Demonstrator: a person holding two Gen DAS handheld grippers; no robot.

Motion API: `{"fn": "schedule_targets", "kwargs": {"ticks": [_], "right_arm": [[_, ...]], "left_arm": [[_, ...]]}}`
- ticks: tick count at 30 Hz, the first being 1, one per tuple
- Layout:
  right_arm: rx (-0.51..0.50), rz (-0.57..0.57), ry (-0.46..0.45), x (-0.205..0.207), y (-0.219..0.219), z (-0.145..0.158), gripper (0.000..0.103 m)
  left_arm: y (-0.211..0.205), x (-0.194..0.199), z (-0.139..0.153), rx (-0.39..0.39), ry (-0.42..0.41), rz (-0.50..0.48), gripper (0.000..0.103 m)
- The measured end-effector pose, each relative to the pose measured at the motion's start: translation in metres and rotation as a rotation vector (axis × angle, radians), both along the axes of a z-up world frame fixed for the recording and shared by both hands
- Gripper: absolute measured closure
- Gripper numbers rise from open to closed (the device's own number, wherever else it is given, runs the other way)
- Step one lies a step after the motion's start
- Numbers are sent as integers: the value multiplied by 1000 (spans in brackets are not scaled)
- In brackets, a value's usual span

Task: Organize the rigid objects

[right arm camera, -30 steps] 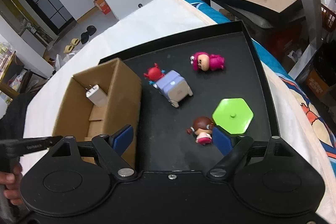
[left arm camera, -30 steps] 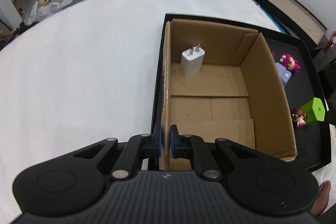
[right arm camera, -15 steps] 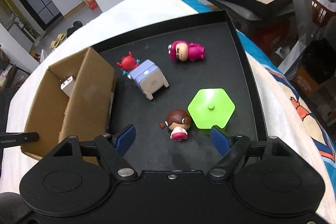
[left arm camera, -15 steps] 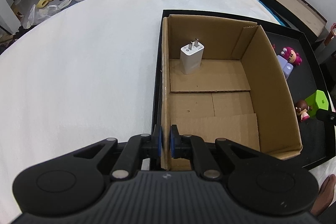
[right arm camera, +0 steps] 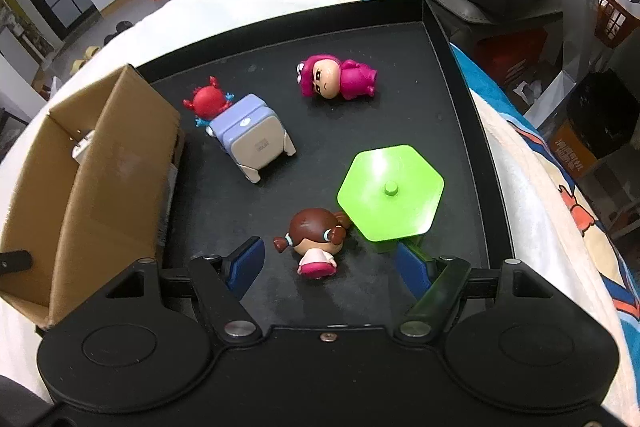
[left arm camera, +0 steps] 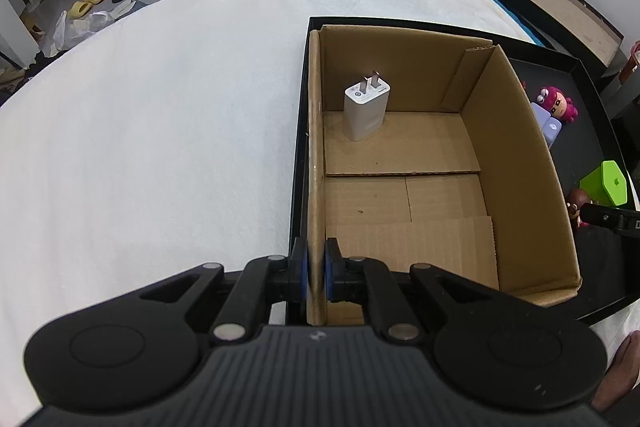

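Toys lie on the black tray beside your cardboard box. Your left gripper pinches the box wall tight. Your right gripper has jaws apart, just been closing, around the brown-haired doll, not touching it

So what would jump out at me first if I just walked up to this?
Probably the bright green hexagon on the black tray, with a brown-haired doll lying between the open right gripper. Beside them, the left gripper pinches a cardboard box holding a white charger.

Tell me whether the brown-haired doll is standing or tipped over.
Tipped over. The brown-haired doll lies on the black tray, head toward the green hexagon piece.
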State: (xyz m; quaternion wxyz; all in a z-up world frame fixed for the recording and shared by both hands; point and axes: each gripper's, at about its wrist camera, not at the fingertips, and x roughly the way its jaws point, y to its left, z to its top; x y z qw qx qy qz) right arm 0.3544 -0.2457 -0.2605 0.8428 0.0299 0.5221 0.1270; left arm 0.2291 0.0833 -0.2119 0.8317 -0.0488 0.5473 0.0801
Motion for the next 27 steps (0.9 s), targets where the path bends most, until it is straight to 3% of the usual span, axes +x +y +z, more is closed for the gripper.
{"fn": "schedule_targets", "kwargs": {"ticks": [5, 7, 9, 10, 12, 17, 23, 26, 27], "right_arm": [[-36, 14, 3, 2, 5, -8, 31], [-51, 23, 9, 3, 7, -13, 39], [-40, 41, 42, 4, 9, -19, 78], [-59, 39, 53, 4, 10, -21, 80], [-69, 59, 48, 1, 12, -19, 97], [-47, 58, 66, -9, 7, -18, 101], [55, -10, 85, -11, -12, -9, 101], [92, -49, 100, -9, -20, -9, 94], [106, -55, 106, -9, -21, -8, 83]], "left_arm": [[-2, 2, 0, 7, 6, 0, 95], [-2, 1, 0, 8, 4, -2, 95], [-1, 1, 0, 2, 3, -2, 96], [-1, 0, 0, 3, 1, -6, 96], [-1, 0, 1, 3, 0, -15, 95], [-2, -1, 3, 9, 3, -27, 95], [-2, -4, 5, 11, 2, -37, 95], [-3, -5, 4, 16, 3, -45, 95], [-5, -5, 4, 19, 4, -50, 95]]}}
